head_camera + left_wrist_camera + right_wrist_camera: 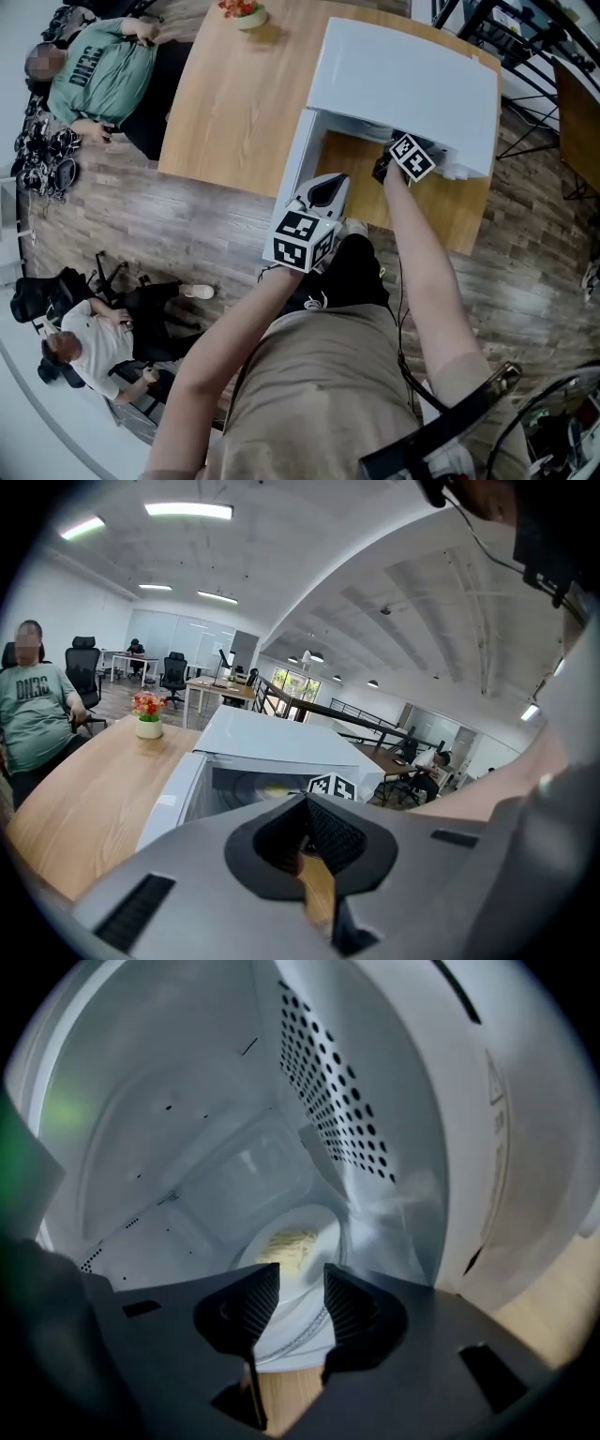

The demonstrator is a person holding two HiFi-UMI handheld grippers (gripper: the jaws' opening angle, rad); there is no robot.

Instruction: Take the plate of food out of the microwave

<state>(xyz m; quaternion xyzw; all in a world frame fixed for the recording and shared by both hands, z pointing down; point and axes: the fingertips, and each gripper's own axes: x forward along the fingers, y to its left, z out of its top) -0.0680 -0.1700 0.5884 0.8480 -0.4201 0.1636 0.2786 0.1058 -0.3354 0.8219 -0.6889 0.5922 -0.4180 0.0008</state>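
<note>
The white microwave (403,80) stands on the wooden table (234,103) with its door (298,159) swung open to the left. In the right gripper view, a white plate with yellowish food (291,1241) lies on the cavity floor. My right gripper (300,1283) is at the cavity mouth, just in front of the plate's near rim, open, with nothing between its pads. In the head view the right gripper (382,167) reaches into the opening. My left gripper (323,192) hangs in front of the door and looks shut and empty (305,841). The left gripper view also shows the food (270,787) inside.
A small pot of flowers (246,13) stands at the table's far end. A seated person in a green shirt (103,75) is beside the table, and another person (94,347) sits on the floor side at lower left. The perforated cavity wall (347,1101) is close on the right.
</note>
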